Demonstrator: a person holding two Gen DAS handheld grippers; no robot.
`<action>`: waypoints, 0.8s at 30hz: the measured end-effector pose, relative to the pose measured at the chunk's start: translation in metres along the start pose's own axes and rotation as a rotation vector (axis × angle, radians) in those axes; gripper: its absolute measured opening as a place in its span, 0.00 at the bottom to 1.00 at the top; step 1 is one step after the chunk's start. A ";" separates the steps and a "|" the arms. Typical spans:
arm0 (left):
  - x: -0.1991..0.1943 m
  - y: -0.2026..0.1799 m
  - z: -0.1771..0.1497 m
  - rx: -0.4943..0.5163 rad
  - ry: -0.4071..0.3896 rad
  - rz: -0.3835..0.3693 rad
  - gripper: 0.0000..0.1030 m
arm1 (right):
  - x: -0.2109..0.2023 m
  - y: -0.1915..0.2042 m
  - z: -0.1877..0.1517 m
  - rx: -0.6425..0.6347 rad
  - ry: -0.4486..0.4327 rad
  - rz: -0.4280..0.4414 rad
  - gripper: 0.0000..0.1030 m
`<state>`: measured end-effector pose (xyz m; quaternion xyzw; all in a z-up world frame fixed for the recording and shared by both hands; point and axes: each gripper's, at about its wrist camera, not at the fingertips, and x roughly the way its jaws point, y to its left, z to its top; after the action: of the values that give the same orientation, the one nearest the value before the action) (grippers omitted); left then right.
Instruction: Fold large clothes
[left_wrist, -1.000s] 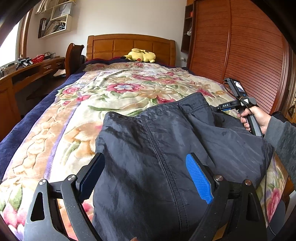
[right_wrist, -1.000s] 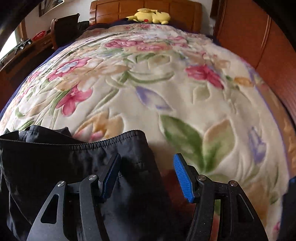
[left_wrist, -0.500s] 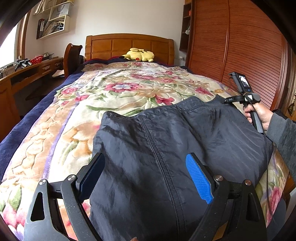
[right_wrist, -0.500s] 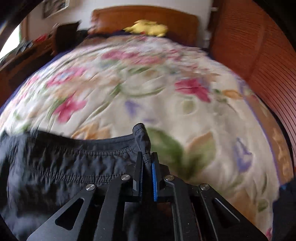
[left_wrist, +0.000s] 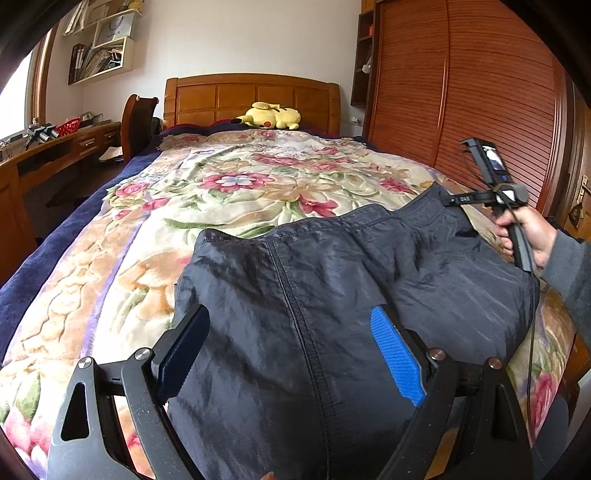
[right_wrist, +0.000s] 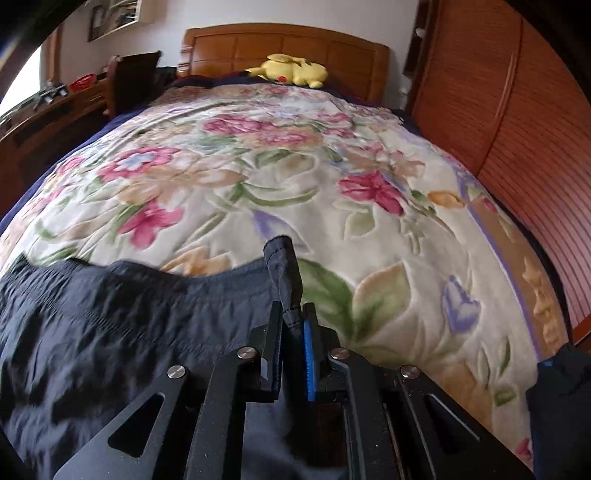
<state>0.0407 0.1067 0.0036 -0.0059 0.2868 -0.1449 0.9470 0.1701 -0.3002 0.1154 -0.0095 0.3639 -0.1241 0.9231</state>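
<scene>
So the right gripper (right_wrist: 291, 328) is clamped on the far corner of the dark navy nylon garment (left_wrist: 332, 295), though its jaws are easing open a touch. The left gripper (left_wrist: 291, 347) hangs wide open over the near fabric, holding nothing. One garment, spread on the floral plush blanket (left_wrist: 221, 192). Looks like the first fold; next the left needs its own corner.
</scene>
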 end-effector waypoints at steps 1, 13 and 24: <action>-0.001 -0.001 0.000 0.002 -0.002 -0.002 0.87 | -0.008 0.000 -0.004 -0.001 -0.015 0.003 0.15; -0.013 -0.018 -0.006 0.029 -0.024 -0.020 0.87 | -0.088 0.006 -0.081 -0.015 -0.074 0.059 0.57; -0.012 -0.049 -0.008 0.066 -0.012 -0.070 0.87 | -0.147 0.004 -0.151 -0.043 -0.089 0.086 0.57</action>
<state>0.0140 0.0638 0.0080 0.0145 0.2759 -0.1872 0.9427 -0.0345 -0.2506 0.1021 -0.0195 0.3252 -0.0761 0.9424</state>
